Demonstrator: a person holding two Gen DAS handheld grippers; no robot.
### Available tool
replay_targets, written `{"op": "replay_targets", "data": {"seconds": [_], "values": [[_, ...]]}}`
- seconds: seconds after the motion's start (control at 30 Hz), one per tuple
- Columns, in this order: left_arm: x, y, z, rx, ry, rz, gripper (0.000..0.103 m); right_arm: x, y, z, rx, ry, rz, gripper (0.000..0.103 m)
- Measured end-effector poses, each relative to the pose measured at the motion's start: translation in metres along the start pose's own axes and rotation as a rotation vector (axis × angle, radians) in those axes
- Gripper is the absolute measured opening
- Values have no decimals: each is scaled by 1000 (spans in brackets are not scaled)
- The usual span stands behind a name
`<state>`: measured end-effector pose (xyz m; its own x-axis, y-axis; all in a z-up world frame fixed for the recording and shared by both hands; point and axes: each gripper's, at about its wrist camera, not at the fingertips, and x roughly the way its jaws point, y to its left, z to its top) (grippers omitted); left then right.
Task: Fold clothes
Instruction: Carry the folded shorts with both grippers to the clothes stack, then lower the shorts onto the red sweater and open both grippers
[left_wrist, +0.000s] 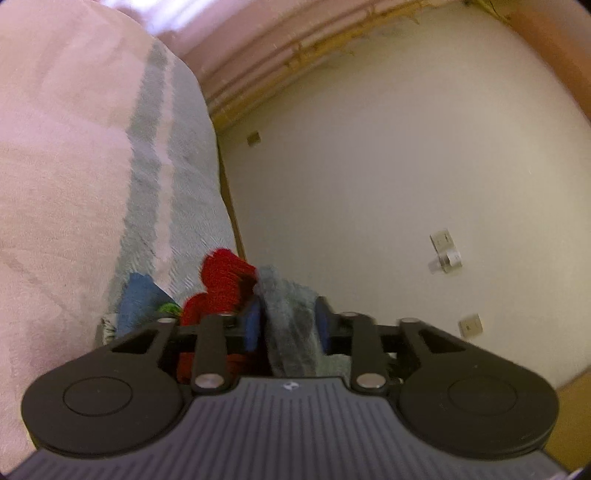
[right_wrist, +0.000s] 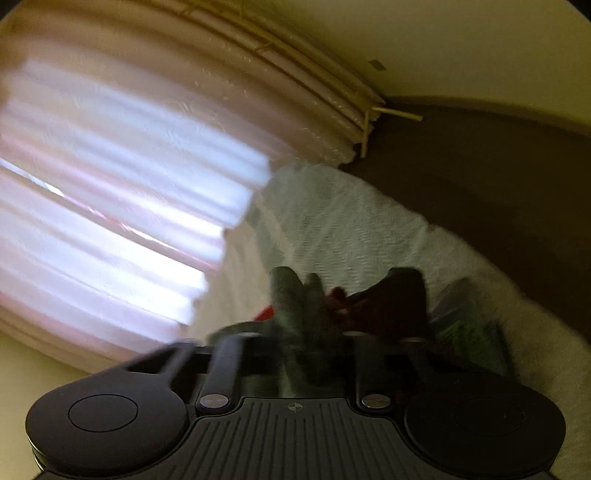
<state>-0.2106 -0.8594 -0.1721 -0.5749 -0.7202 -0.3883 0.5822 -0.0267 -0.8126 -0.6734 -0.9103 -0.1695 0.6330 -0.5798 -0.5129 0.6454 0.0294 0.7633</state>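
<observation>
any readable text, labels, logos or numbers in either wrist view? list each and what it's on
No readable words or numbers in either view.
Small pale emblem on the left gripper body: a mark, no letters.
Crosshair symbol on the right gripper body: a sign, no text.
Wall plates in the left view: too small to show any print.
Right view is motion-blurred.

Left gripper (left_wrist: 288, 328): black body, blue pads (left_wrist: 253, 326), clamped on a grey-teal towel (left_wrist: 291, 314). Red garment (left_wrist: 221, 284) beside it, blue cloth (left_wrist: 136, 299) and a green scrap (left_wrist: 168, 307) further left. Bedspread (left_wrist: 74, 166) pale pink with grey-green stripes. Wall (left_wrist: 388, 166) off-white. Curtain (right_wrist: 129, 166) pink, blurred.
</observation>
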Motion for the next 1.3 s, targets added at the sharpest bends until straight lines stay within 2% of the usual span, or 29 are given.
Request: {"op": "replay_targets", "data": {"seconds": [0.13, 0.4, 0.53, 0.57, 0.6, 0.63, 0.7, 0.77, 0.87, 0.9, 0.97, 1.03, 1.1, 1.13, 1.2, 1.3], "values": [[-10, -14, -3, 124, -89, 8, 3, 1, 6, -2, -64, -23, -49, 7], [5, -16, -8, 197, -84, 168, 4, 4, 15, -9, -168, -65, -132, 7], [13, -17, -10, 232, -80, 249, 10, 3, 22, -13, -197, -79, -183, 9], [15, -17, -10, 241, -79, 270, 10, 2, 26, -12, -203, -81, -226, 36], [10, -22, -9, 248, -84, 302, 15, -1, 31, -13, -219, -98, -268, 71], [5, -29, -7, 255, -90, 336, 19, -7, 38, -15, -252, -137, -309, 75], [-5, -45, -5, 297, -140, 403, 19, -17, 53, -20, -334, -209, -376, 75], [-15, -66, -9, 355, -176, 429, 19, -25, 69, -27, -393, -251, -390, 75], [-14, -95, -20, 450, -144, 339, 19, -18, 92, -42, -467, -206, -289, 75], [-5, -100, -25, 497, -111, 334, 19, -12, 98, -47, -495, -184, -261, 75], [16, -107, -36, 596, -38, 334, 20, 9, 106, -58, -559, -150, -272, 75], [39, -96, -43, 647, -9, 405, 21, 29, 100, -67, -576, -117, -312, 75], [52, -77, -47, 628, -9, 422, 27, 45, 91, -75, -570, -89, -352, 75], [53, -69, -48, 603, -18, 407, 27, 45, 88, -79, -558, -89, -358, 75], [51, -63, -47, 576, -33, 389, 27, 38, 84, -78, -537, -94, -368, 75], [40, -64, -42, 587, -48, 418, 26, 23, 86, -75, -503, -105, -379, 75]]}}
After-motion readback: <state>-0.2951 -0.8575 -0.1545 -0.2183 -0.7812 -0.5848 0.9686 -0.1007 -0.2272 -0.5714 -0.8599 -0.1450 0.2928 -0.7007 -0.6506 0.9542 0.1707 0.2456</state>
